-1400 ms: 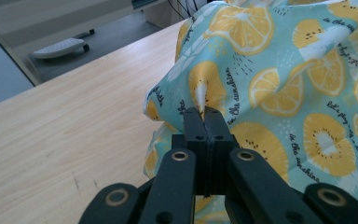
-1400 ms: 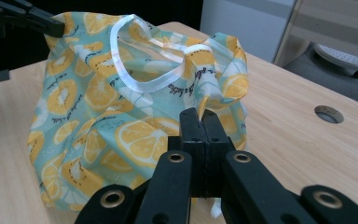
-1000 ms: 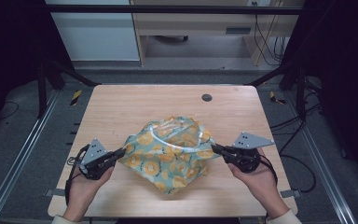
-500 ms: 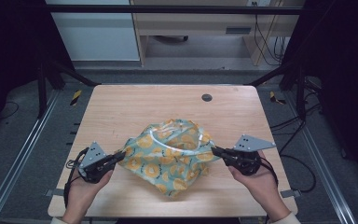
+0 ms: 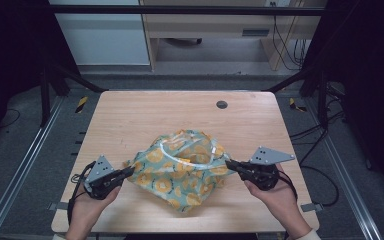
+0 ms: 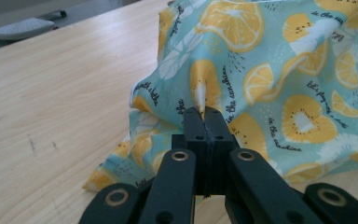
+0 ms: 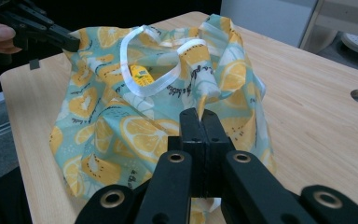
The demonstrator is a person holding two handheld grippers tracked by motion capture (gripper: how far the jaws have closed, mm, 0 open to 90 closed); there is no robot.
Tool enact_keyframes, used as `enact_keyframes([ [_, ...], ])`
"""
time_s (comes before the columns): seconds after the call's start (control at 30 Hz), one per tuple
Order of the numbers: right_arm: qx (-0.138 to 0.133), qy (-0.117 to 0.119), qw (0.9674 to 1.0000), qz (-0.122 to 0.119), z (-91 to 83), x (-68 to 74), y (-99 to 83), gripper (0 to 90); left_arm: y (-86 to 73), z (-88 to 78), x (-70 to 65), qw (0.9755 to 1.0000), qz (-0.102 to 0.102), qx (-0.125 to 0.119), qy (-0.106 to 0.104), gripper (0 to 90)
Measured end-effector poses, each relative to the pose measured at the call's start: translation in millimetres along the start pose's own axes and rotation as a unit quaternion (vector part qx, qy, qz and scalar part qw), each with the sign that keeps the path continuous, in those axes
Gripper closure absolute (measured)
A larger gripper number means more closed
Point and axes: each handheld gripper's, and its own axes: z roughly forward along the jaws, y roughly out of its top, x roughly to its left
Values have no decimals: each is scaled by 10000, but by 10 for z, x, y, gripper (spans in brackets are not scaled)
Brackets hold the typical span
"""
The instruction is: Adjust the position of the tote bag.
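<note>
From the high view, the lemon-print cloth (image 5: pixel 180 172) lies bunched at the middle of the near half of the tabletop (image 5: pixel 130 115), stretched between the left gripper (image 5: pixel 128 171) and the right gripper (image 5: pixel 228 163), each with jaws clenched on one edge of it. The left gripper view adds the black script printed among the fruit slices and a pinched fold rising from the closed jaws. The right gripper view shows a white trim band (image 7: pixel 158 84) looping around an opening, with a yellow tag (image 7: pixel 140 74) inside.
</note>
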Motion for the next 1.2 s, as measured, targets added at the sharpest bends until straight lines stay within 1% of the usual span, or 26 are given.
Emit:
enact_keyframes([
  [0.2,27,131,9999,106,6,3,-134,900,-72,70,-23,9995,76,269,-127,900],
  [0.3,49,211,9996,154,12,5,-218,900,-106,110,-26,9989,95,409,-209,900],
  [0.37,64,261,9995,185,18,4,-275,900,-132,131,-32,9987,68,450,-248,900],
  [0.43,83,315,9992,217,26,-1,-333,900,-160,166,-40,9978,141,580,-295,900],
  [0.57,146,369,9986,341,69,-34,-487,900,-189,224,-57,9967,184,714,-347,900],
  [0.63,192,385,9983,388,87,-54,-537,900,-195,245,-65,9962,208,761,-358,900],
  [0.73,226,397,9982,394,98,-68,-553,900,-212,278,-81,9953,258,858,-360,900],
  [0.87,285,395,9980,395,125,-77,-580,900,-221,311,-94,9942,354,969,-308,900],
  [1.03,433,394,9975,392,186,-81,-625,900,-239,371,-91,9925,387,1123,-274,900],
  [1.2,637,362,9967,353,259,-98,-676,900,-245,430,-84,9918,389,1201,-221,900],
])
